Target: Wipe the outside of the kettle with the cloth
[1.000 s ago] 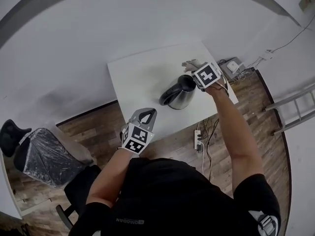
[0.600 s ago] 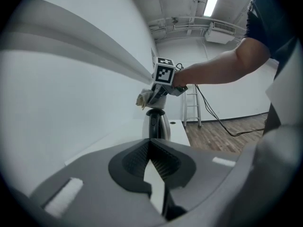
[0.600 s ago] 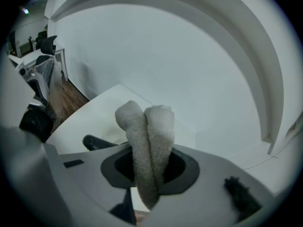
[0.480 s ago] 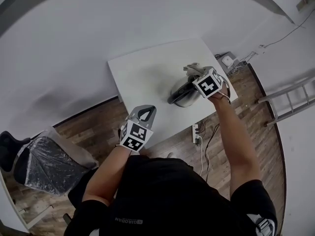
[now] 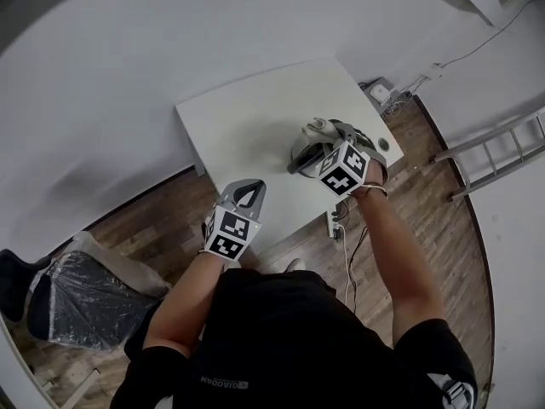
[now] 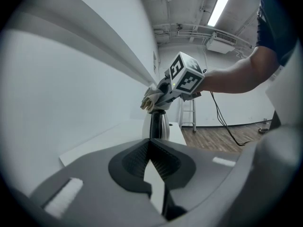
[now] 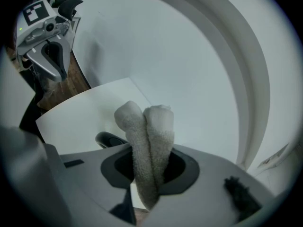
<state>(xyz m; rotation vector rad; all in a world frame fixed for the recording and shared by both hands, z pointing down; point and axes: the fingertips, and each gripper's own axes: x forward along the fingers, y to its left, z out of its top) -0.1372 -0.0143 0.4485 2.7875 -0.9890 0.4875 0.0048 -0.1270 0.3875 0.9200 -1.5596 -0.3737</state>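
Kettle [image 5: 302,149]: steel body with a dark handle, upright on the white tabletop [image 5: 238,122]. It sits right of centre in the head view, near the tabletop's right end, and the right tool covers part of it from above.
Bundle: grey plastic-wrapped bundle [image 5: 75,286] on the wood floor [image 5: 162,224], lower left of the head view, well apart from the tabletop.
Left tool [image 5: 248,192]: centre-left in the head view, over the near edge of the tabletop, well apart from the kettle. The left gripper view [image 6: 150,148] shows the jaws together at the tips with nothing between them. The kettle [image 6: 158,125] stands straight ahead, just above the jaw tips in that view.
Cloth [image 7: 149,141]: off-white terry, folded into a double roll that sticks out past the jaws. In the left gripper view the cloth [image 6: 150,98] sits right at the kettle's top and looks to be touching it.
Right tool [image 5: 324,136]: directly over the kettle, marker cube toward the person. Its own view [image 7: 149,171] shows the jaws clamped on the cloth. A dark part of the kettle [image 7: 110,138] shows just left of the cloth there.
Ladder [image 5: 494,147]: far right of the head view, on the floor beyond the tabletop's right end.
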